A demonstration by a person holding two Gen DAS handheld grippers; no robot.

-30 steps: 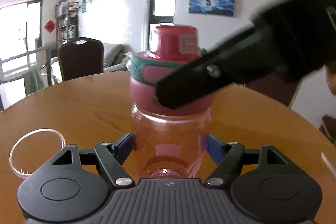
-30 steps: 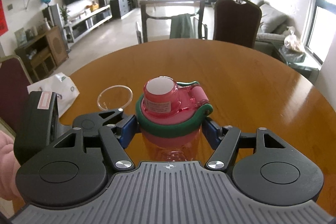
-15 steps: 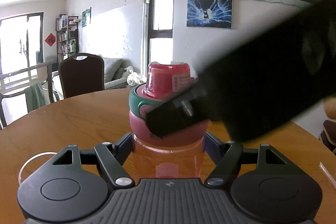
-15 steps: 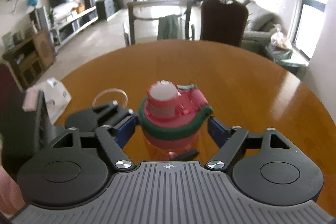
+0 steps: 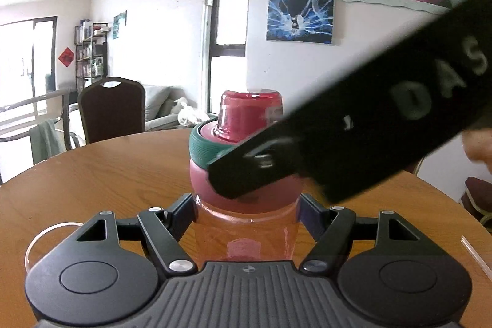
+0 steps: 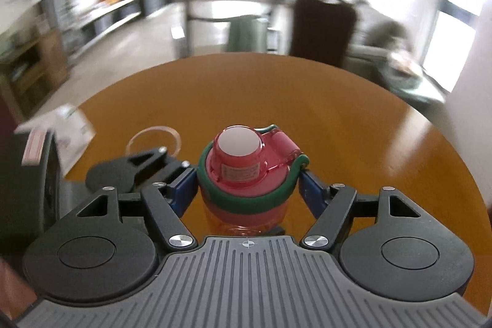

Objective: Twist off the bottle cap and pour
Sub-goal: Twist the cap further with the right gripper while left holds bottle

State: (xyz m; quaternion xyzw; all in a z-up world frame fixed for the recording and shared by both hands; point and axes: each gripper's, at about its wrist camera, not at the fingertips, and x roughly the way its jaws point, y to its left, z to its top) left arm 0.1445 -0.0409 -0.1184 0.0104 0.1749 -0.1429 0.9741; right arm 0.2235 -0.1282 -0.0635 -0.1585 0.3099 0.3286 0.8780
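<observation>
A clear orange bottle (image 5: 246,235) stands upright on the round wooden table (image 6: 369,128). My left gripper (image 5: 246,214) is shut on the bottle's body just under the lid. The cap (image 6: 243,162) is pink with a green strap and a flip spout. Seen from above in the right wrist view, my right gripper (image 6: 247,189) is shut on it, a blue pad pressing each side. In the left wrist view one black finger (image 5: 261,171) of the right gripper crosses the cap (image 5: 246,119) from the right and hides its right half.
An empty clear glass (image 6: 153,140) stands left of the bottle, its rim also showing in the left wrist view (image 5: 46,239). A white paper packet (image 6: 64,125) lies at the table's left edge. A dark chair (image 5: 112,109) stands beyond the far edge.
The right gripper's fingers, spread wide of the cap half a second ago, have come in against its sides. The right wrist view is now motion-blurred. The left gripper keeps its hold.
</observation>
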